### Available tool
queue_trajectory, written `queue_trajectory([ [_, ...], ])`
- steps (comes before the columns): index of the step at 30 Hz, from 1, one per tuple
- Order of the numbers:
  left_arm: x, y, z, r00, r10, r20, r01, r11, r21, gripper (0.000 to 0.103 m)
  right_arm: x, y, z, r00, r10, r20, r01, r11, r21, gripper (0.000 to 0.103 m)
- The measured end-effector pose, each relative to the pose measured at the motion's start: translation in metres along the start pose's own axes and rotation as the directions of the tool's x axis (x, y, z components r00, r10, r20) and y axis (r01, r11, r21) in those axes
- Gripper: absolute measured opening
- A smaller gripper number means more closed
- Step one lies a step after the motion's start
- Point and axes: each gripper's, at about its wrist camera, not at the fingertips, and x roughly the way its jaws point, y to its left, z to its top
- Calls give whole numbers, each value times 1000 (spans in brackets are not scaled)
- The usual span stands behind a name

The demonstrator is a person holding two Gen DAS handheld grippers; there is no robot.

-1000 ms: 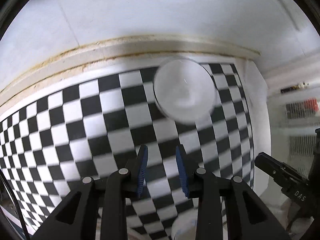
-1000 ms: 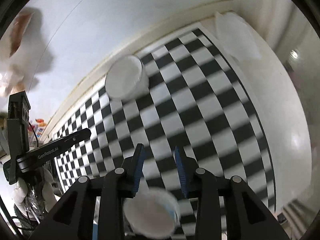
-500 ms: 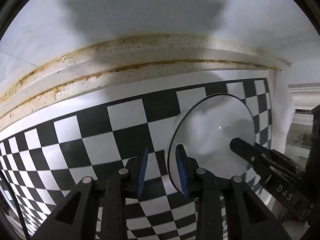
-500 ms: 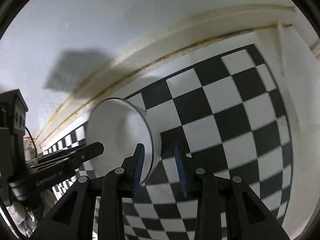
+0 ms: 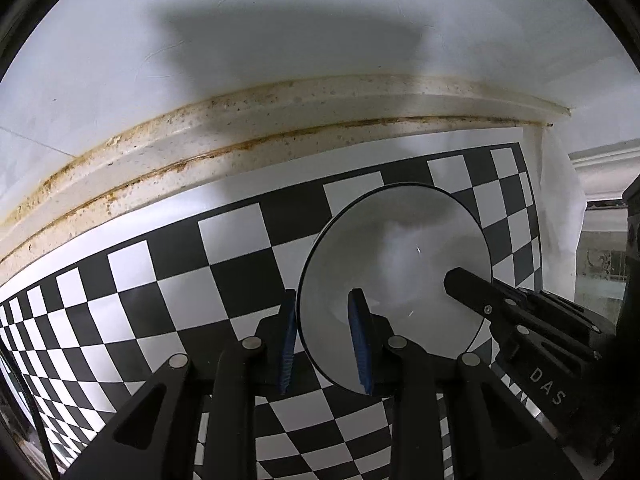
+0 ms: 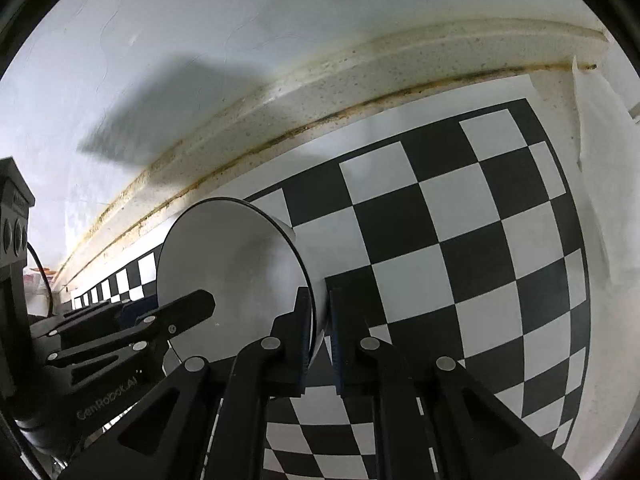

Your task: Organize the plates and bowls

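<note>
A white bowl [image 5: 400, 256] with a thin dark rim stands on the black-and-white checkered mat [image 5: 224, 272] near the back wall. My left gripper [image 5: 325, 344] is open and straddles the bowl's near-left rim, one finger outside and one inside. My right gripper [image 6: 320, 332] is closed on the bowl's right rim; the bowl also shows in the right wrist view [image 6: 228, 264]. Each gripper shows in the other's view, the right one [image 5: 516, 320] reaching in from the right and the left one [image 6: 132, 332] from the left.
A stained cream ledge [image 5: 248, 128] runs along the white wall behind the mat. A white sheet [image 6: 600, 168] hangs at the mat's right end. The mat's right half [image 6: 460, 240] lies bare of dishes.
Both grippers moved in close to the bowl from farther back. The left fingers now straddle its rim, and the right fingers have closed on the opposite rim.
</note>
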Motion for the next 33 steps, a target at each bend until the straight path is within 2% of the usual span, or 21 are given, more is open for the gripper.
queue_trajectory([
  [7,-18,-8,-14,999,-2,37,1,1000,18,23,-10,3,-14,1000,13,18,-13,1000,-8,10],
  [16,-47,-4,-53,997,-10,73,8,1000,25,23,-38,11,-47,997,42,58,-40,999,-27,9],
  [25,-77,-12,-112,994,-12,109,6,998,60,23,-73,18,-103,995,41,94,-37,998,-51,10],
  [33,-95,-25,-176,993,-10,120,-1,995,99,23,-98,16,-175,993,48,105,-44,998,-41,9],
])
